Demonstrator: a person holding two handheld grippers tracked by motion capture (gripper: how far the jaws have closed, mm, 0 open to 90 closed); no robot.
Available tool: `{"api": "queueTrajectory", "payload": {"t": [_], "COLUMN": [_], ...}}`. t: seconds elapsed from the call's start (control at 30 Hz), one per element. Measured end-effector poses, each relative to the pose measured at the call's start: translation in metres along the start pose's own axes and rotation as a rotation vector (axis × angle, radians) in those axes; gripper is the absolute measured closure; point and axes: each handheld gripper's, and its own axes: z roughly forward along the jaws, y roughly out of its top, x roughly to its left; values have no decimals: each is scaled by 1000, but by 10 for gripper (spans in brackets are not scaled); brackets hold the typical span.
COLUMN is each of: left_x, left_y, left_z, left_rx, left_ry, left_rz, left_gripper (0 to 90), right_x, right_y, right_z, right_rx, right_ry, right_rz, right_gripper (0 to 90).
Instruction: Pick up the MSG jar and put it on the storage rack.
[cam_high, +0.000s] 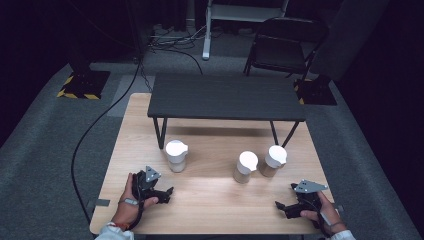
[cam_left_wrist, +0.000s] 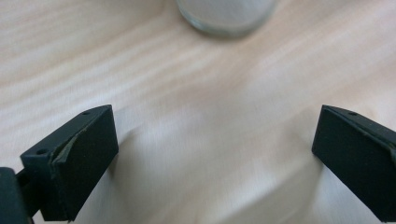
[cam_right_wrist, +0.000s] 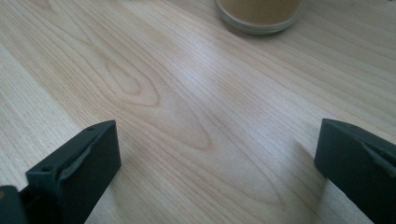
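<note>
At the lower left of the high view the left gripper rests, jaws spread and empty, just below the upright white-lidded jar, nearer than the equally wide-open right gripper, on a pale wooden table in a dark room.

High view: room dim, edges near black; overhead light falls on wooden table, w/ soft glare patch at centre. Small dark table casts faint shadow beneath. Both gripper views: bright, even light; black pads sharp, jar base at top edge blurred; soft shadows beside pads.
</note>
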Motion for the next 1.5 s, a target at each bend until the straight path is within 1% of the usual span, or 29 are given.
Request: {"api": "queueTrajectory", "payload": {"t": [0.03, 0.23, 0.73, 0.87, 0.93, 0.97, 1.0, 1.07, 1.13, 1.2, 1.33, 1.4, 1.47, 1.5], "left_x": [2, 2, 2, 1, 2, 1, 2, 1, 1, 1, 3, 3, 5, 5], "left_y": [-1, -1, 1, 3, 3, 3, 3, 4, 5, 4, 4, 4, 2, 2], "left_z": [-1, -1, -1, -2, -2, -3, -3, -4, -4, -6, -10, -11, -15, -15], "left_rx": [-1, -3, 4, 9, 2, -1, -5, -10, -11, -22, -53, -58, -83, -83], "left_ry": [-6, -10, -9, -13, -21, -19, -28, -26, -27, -28, -36, -36, -53, -53], "left_rz": [9, 10, 15, 26, 21, 27, 22, 29, 27, 30, 21, 20, 7, 7], "left_gripper": [1, 0, 4, 12, 13, 13, 13, 13, 13, 13, 13, 13, 14, 13], "right_x": [0, 2, 2, 2, 2, 2, 2, 2, 2, 2, 2, 2, 2, 2], "right_y": [-1, -2, -2, -2, -2, -2, -2, -2, -2, -2, -2, -2, -2, -2], "right_z": [-1, -2, -2, -2, -2, -2, -2, -2, -2, -2, -2, -2, -2, -2], "right_rx": [0, 0, 0, 0, 0, 0, 0, 0, 0, 0, 0, 0, 0, 0], "right_ry": [-4, -14, -14, -14, -14, -13, -13, -13, -13, -13, -13, -13, -13, -13], "right_rz": [7, 15, 17, 17, 17, 18, 18, 18, 18, 18, 18, 18, 18, 18], "right_gripper": [1, 0, 0, 0, 0, 0, 0, 0, 0, 0, 0, 0, 0, 0]}}
